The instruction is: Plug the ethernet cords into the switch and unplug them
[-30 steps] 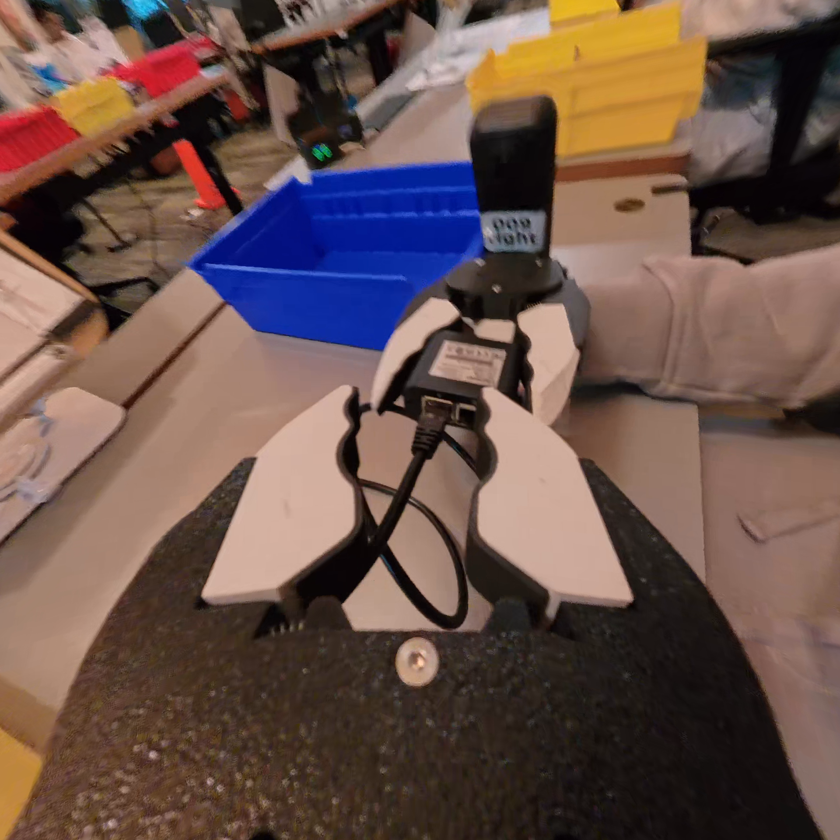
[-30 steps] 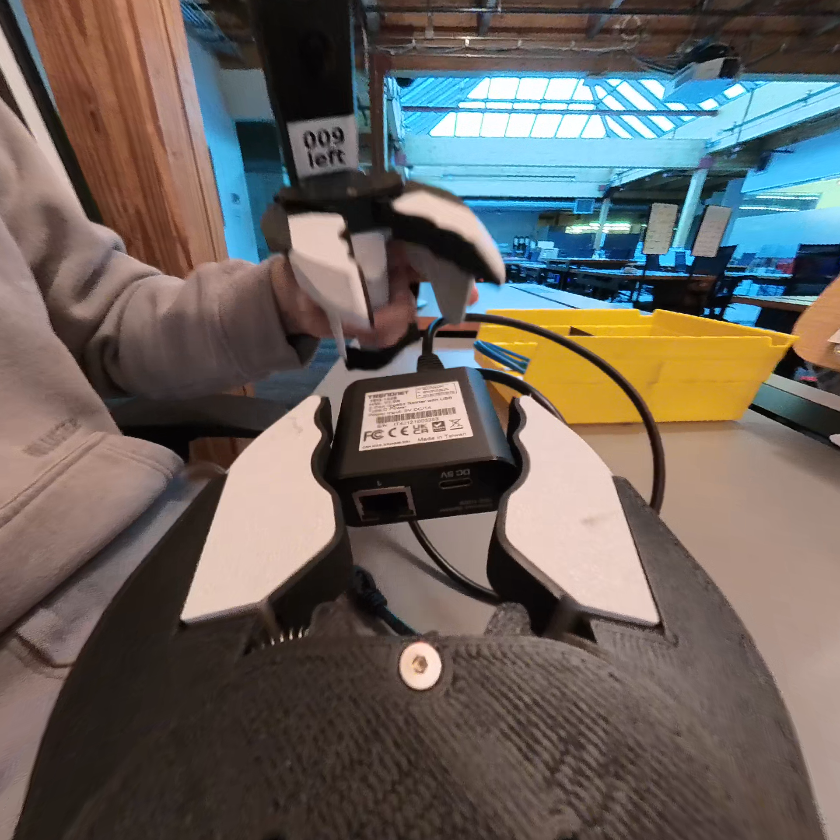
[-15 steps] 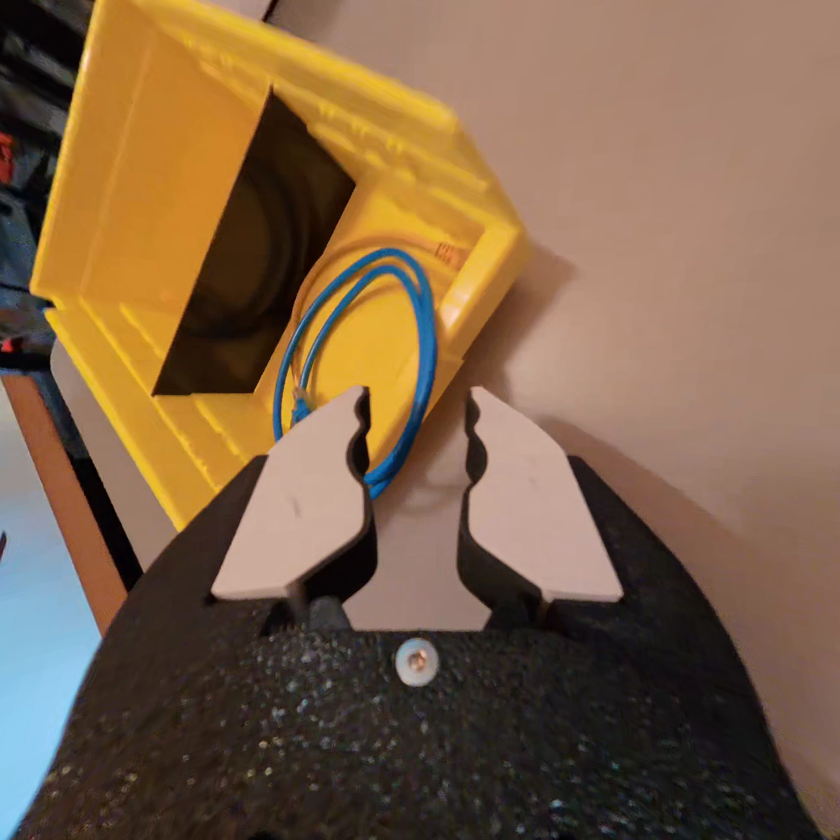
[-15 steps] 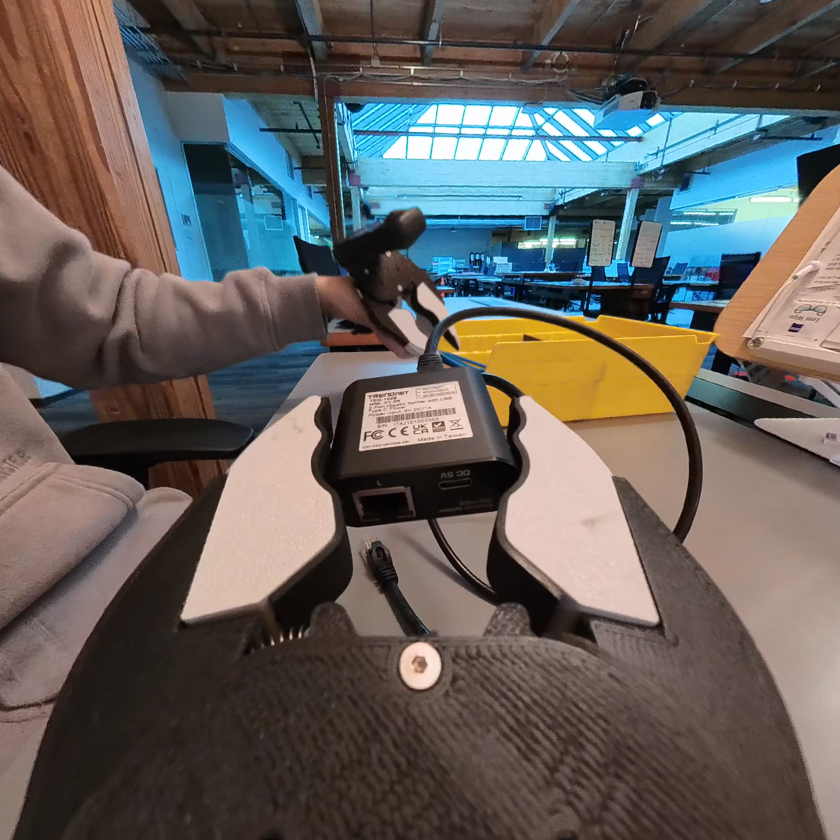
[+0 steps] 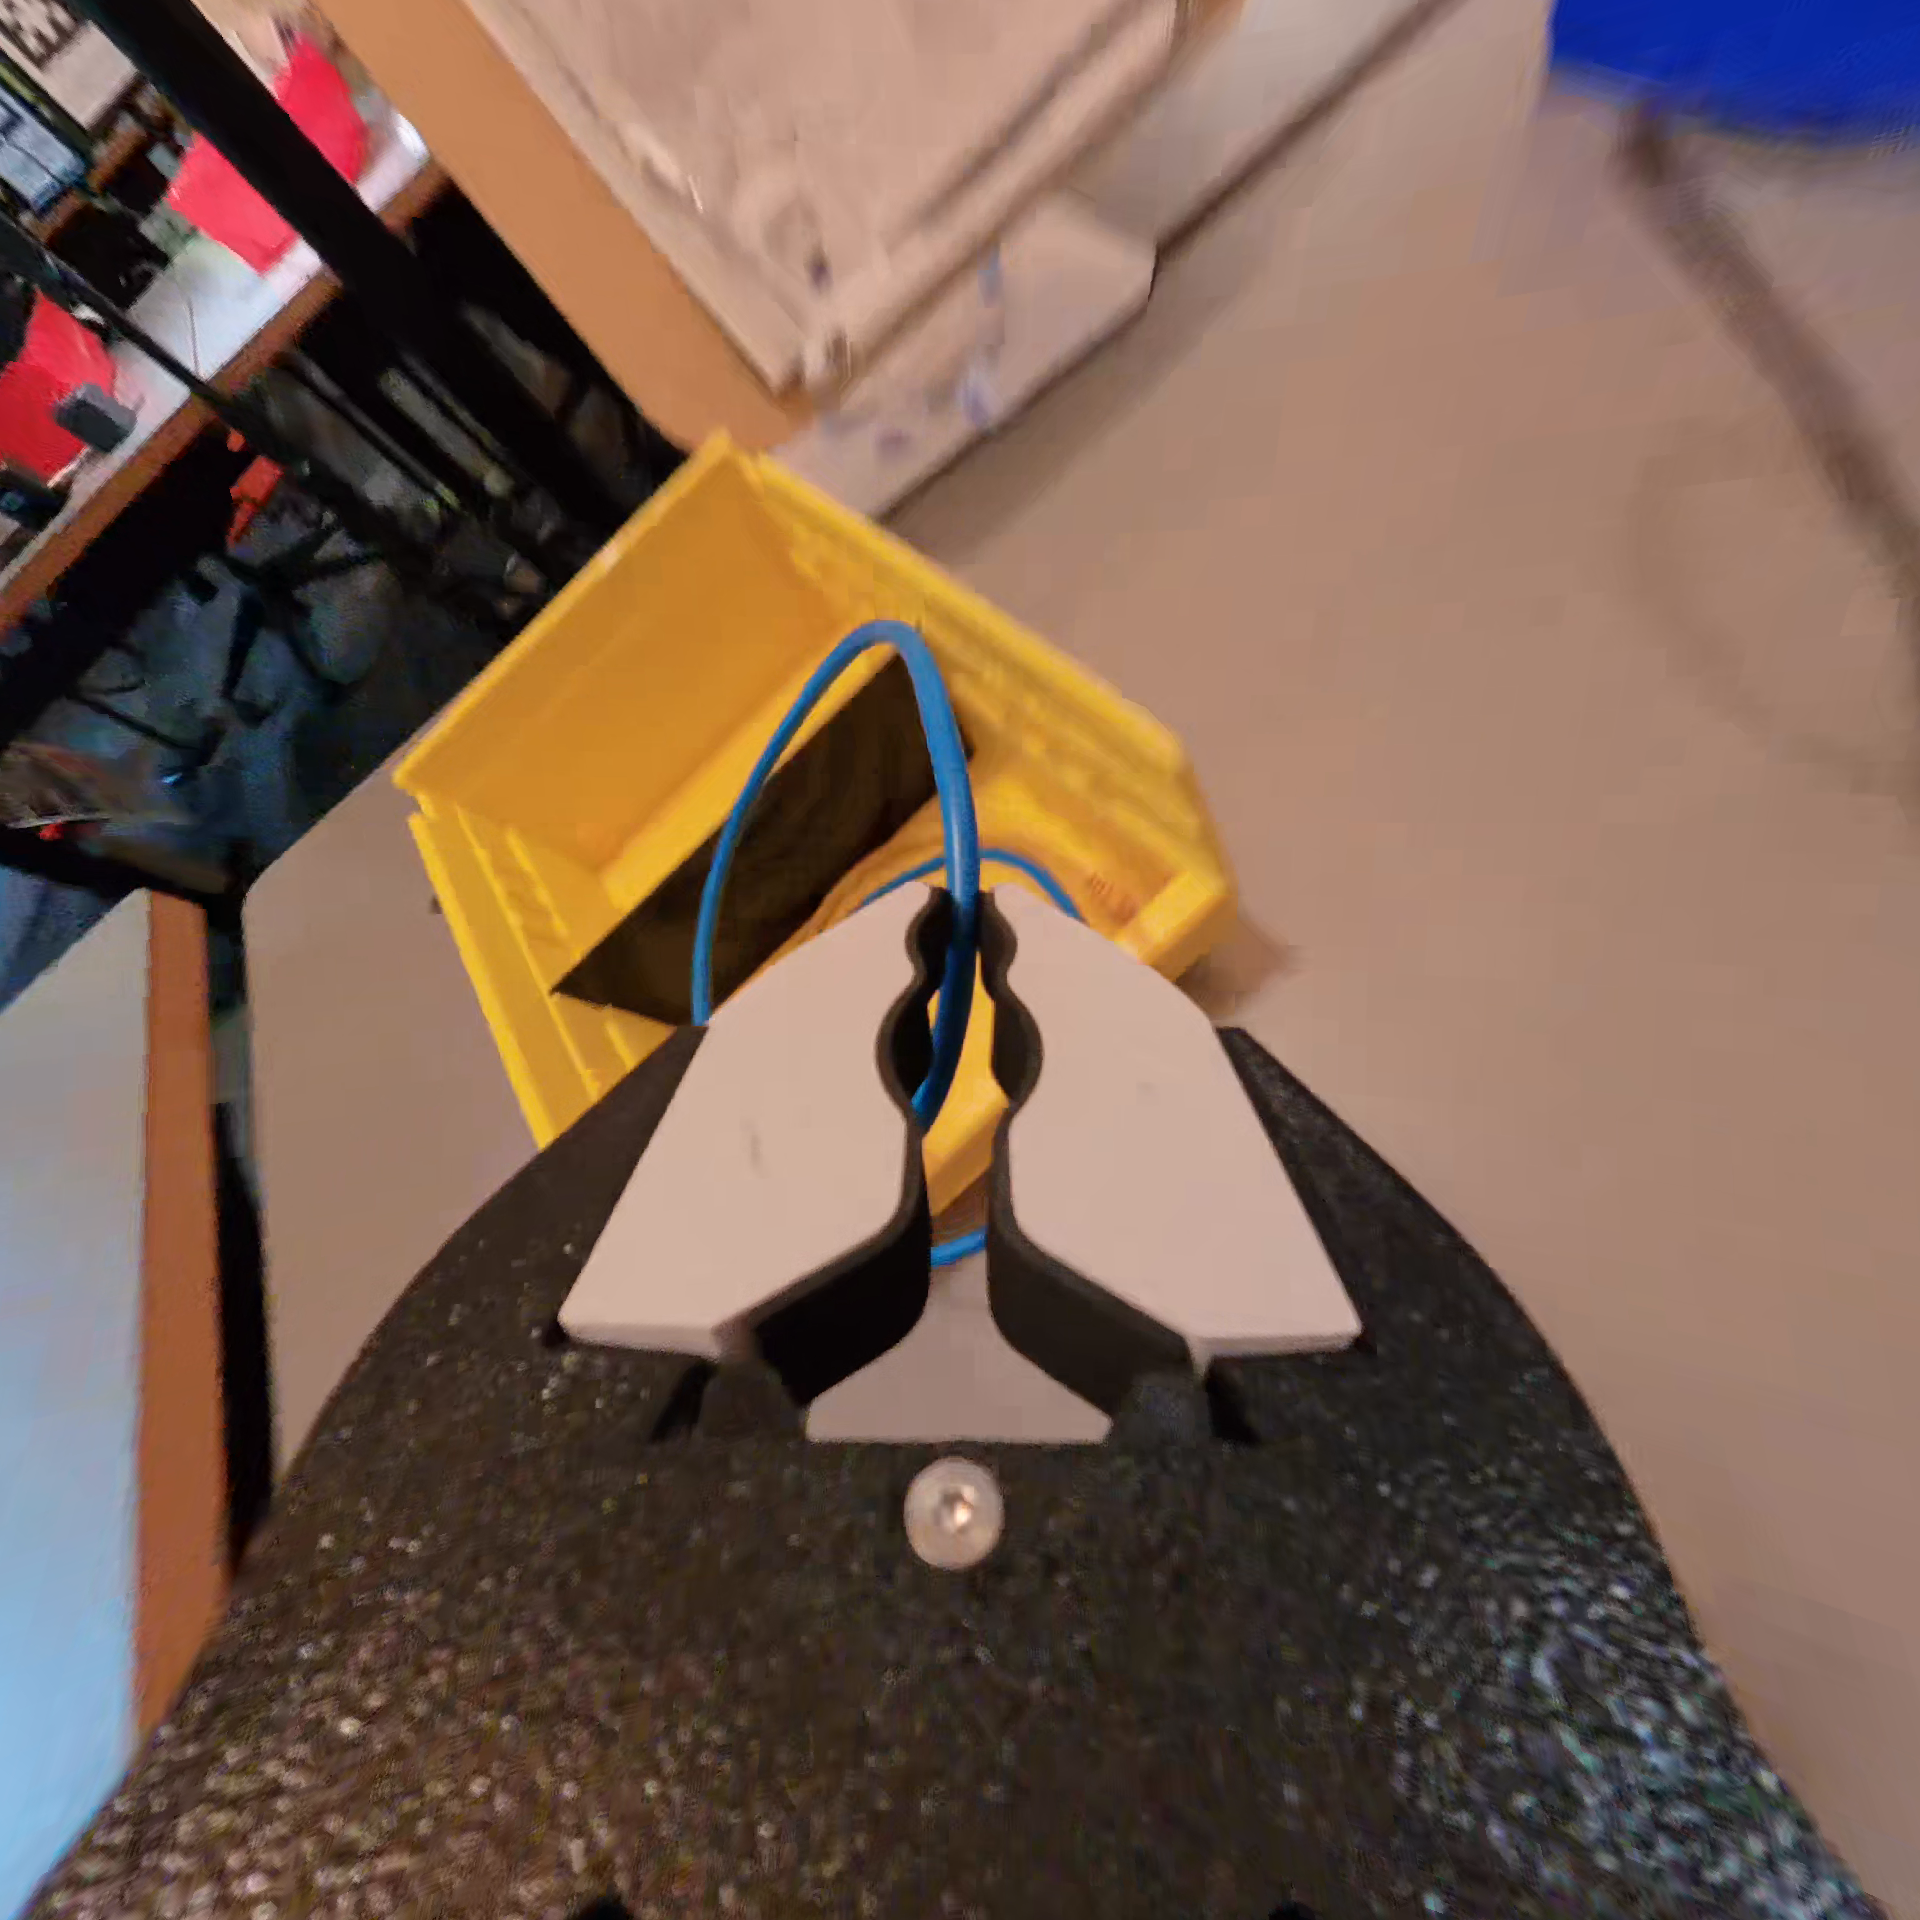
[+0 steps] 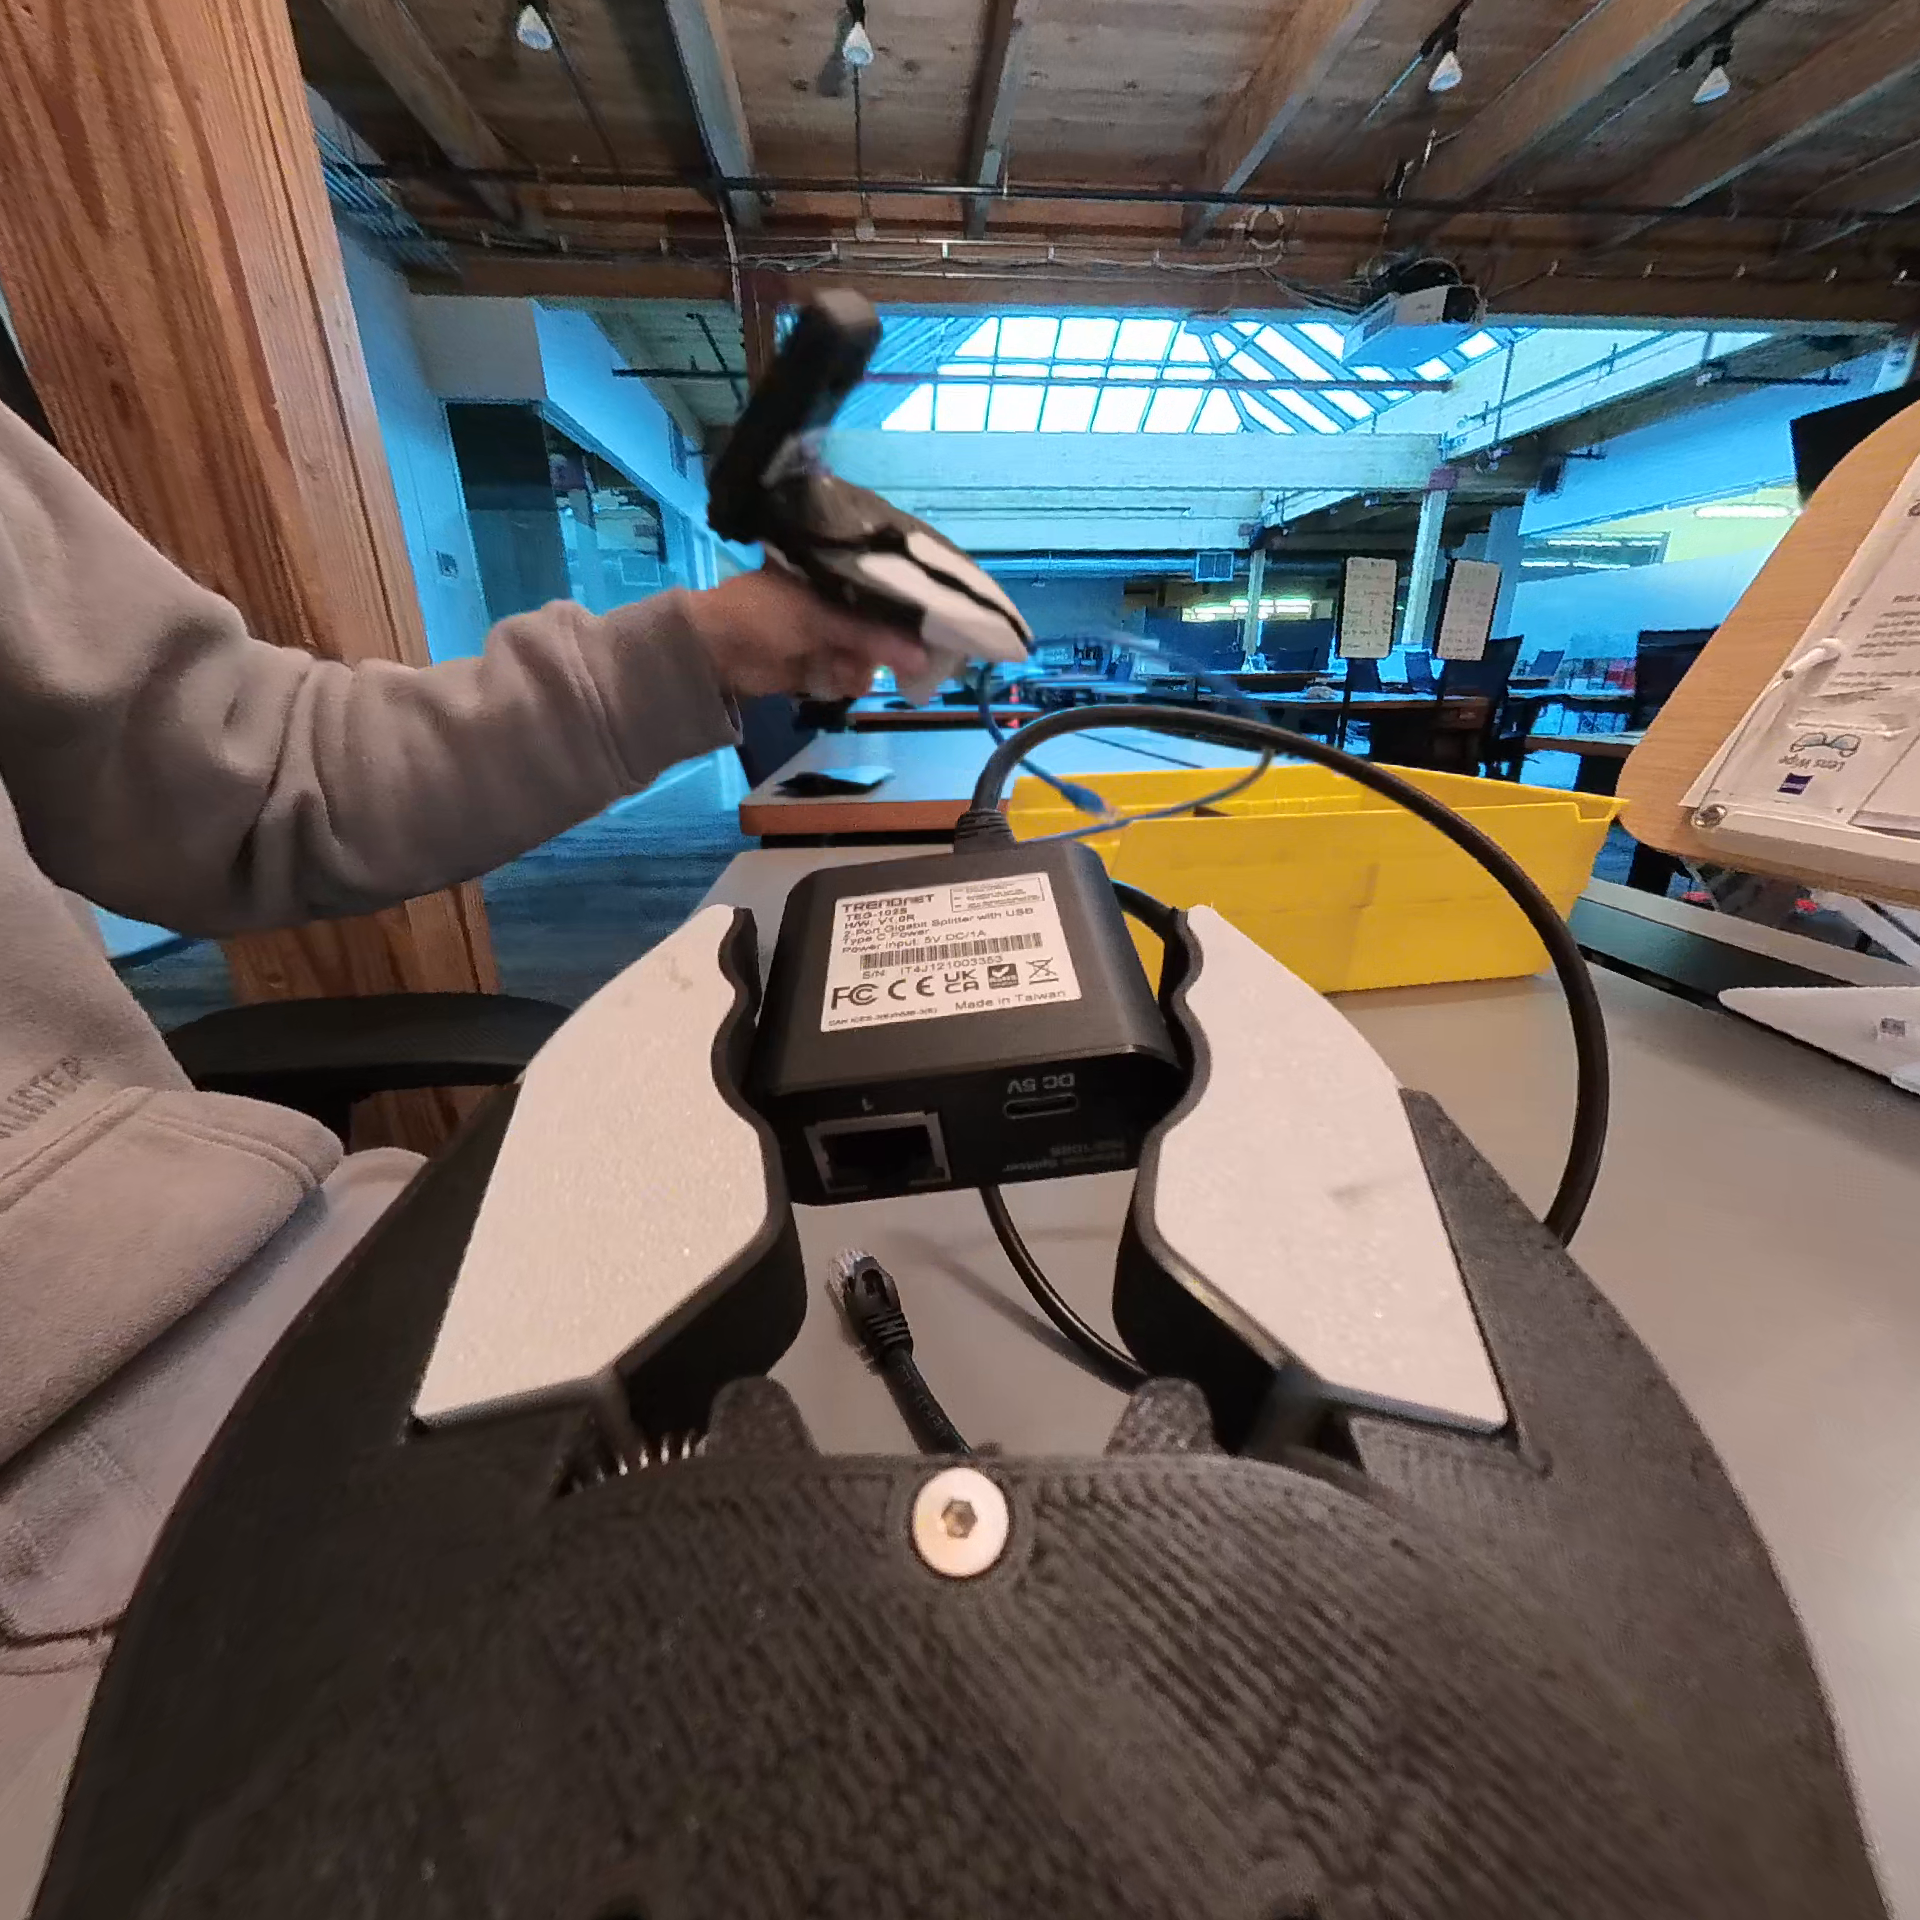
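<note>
My right gripper [image 6: 961, 935] is shut on the small black switch [image 6: 956, 1023] and holds it above the table, its empty port facing me. A black ethernet cord [image 6: 1455, 852] is plugged into the switch's far side and loops right; its loose plug [image 6: 868, 1288] lies on the table under the switch. My left gripper [image 5: 961, 904] is shut on a blue ethernet cord [image 5: 831, 717] and holds it lifted above the yellow bin [image 5: 665, 675]. In the right wrist view the left gripper [image 6: 997, 634] is raised over the yellow bin [image 6: 1351, 883], the blue cord [image 6: 1049, 779] dangling from it.
A person's grey sleeve [image 6: 312, 758] reaches across on the left. A tilted board with papers [image 6: 1808, 707] stands at the right. A wooden post [image 6: 187, 416] rises at the left. A blue bin [image 5: 1766, 62] sits at the far edge, and a white stand [image 5: 935, 208] is behind the yellow bin.
My left gripper let go of the black cord, swung to the yellow bin, shut on the blue cord and lifted it. The right gripper kept holding the switch.
</note>
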Demonstrator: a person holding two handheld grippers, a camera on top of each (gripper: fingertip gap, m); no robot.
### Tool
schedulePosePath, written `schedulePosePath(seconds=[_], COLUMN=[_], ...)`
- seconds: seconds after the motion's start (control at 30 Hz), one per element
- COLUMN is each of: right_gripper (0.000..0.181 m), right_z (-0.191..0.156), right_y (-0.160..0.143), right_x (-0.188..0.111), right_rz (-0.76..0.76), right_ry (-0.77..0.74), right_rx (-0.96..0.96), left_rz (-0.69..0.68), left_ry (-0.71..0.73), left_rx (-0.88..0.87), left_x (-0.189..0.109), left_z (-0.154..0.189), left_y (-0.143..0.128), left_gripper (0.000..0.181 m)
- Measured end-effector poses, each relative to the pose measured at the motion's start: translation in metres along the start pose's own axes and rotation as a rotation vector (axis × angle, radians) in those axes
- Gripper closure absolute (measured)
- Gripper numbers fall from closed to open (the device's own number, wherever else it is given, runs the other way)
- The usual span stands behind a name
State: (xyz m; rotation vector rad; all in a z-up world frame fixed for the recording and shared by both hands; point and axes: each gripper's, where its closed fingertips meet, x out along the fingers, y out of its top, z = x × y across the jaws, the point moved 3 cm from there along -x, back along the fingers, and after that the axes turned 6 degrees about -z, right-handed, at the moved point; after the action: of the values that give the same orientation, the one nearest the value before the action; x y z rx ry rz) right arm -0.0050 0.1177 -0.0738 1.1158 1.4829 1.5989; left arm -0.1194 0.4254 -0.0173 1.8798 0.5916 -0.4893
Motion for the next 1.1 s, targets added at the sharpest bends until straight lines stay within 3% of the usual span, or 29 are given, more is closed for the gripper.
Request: schedulePosePath(seconds=[0.03, 0.23, 0.43, 0.53, 0.7, 0.87, 1.0, 1.1], right_gripper=[0.106, 0.107, 0.106, 0.107, 0.106, 0.106, 0.106, 0.106], right_z=[0.000, 0.004, 0.008, 0.011, 0.019, 0.019, 0.019, 0.019], right_y=[0.001, 0.005, 0.007, 0.008, 0.012, 0.011, 0.011, 0.011], right_x=[-0.001, -0.007, -0.013, -0.017, -0.027, -0.027, -0.027, -0.027], right_rz=[0.008, 0.059, 0.091, 0.108, 0.144, 0.134, 0.137, 0.134], right_ry=[0.000, -0.012, -0.034, -0.053, -0.100, -0.105, -0.099, -0.097], right_rx=[0.004, 0.026, 0.038, 0.042, 0.054, 0.047, 0.051, 0.051], left_rz=[0.067, 0.445, 0.728, 0.740, 0.639, 0.396, 0.323, 0.297], left_ry=[-0.040, -0.291, -0.513, -0.571, -0.628, -0.583, -0.511, -0.441], left_rx=[-0.062, -0.288, -0.439, -0.459, -0.641, -0.891, -0.974, -0.950], left_x=[-0.015, -0.104, -0.154, -0.156, -0.104, -0.023, -0.001, 0.001], left_z=[0.003, 0.034, 0.059, 0.069, 0.079, 0.083, 0.074, 0.067], left_y=[0.016, 0.096, 0.127, 0.128, 0.089, -0.001, -0.052, -0.073], left_gripper=[0.176, 0.176, 0.176, 0.176, 0.176, 0.176, 0.176, 0.175])
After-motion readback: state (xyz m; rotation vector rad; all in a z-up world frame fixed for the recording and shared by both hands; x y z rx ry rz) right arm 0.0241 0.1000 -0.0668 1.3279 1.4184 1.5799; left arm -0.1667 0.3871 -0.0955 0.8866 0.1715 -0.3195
